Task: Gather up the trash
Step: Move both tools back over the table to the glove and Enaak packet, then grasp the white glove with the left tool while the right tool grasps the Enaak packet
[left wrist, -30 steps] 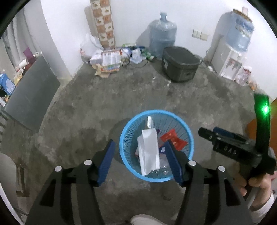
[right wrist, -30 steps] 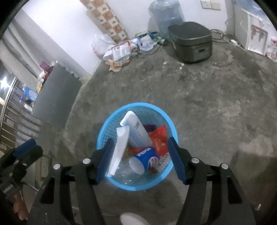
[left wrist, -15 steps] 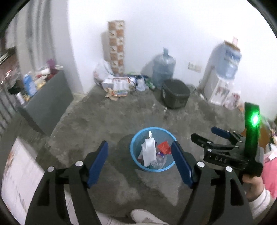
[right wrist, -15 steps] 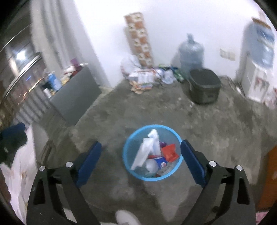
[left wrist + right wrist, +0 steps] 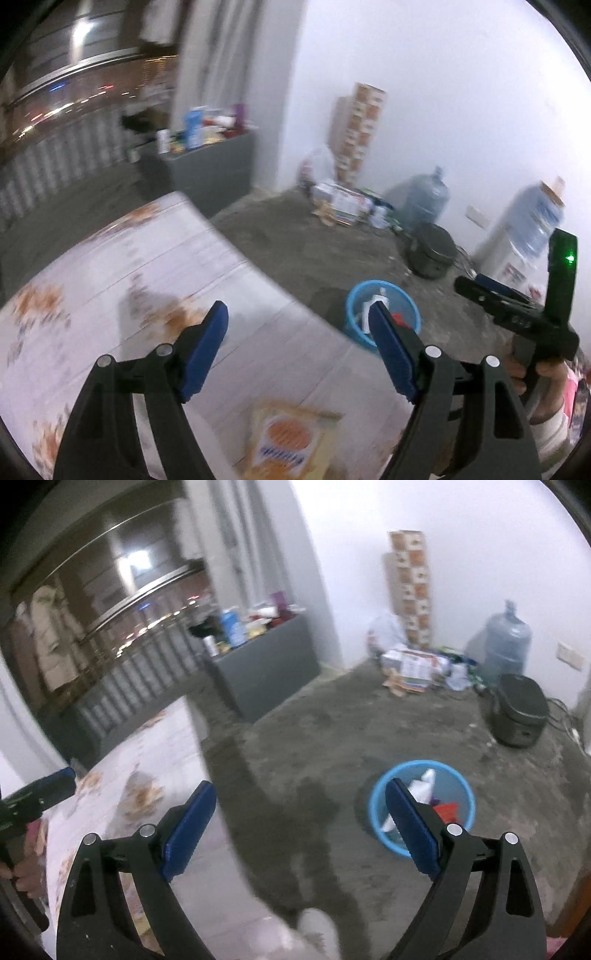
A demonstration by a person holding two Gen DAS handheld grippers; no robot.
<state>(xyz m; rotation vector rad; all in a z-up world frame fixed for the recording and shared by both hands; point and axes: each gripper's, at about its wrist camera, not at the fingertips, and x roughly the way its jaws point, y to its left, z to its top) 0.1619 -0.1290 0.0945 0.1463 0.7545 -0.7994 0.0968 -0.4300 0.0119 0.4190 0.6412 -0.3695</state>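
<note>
Both tongs, the left tongs (image 5: 297, 336) and the right tongs (image 5: 301, 821), are spread apart with nothing between them; the left pair has just been widening. They sit between pickups, I judge: the blue trash basket (image 5: 463, 794) stands on the concrete floor (image 5: 388, 731), already holding a white bottle and a red wrapper. Next comes the orange snack packet (image 5: 286, 441) lying on the tabletop (image 5: 166, 258) (its lower edge is cut off, its print blurred).
</note>
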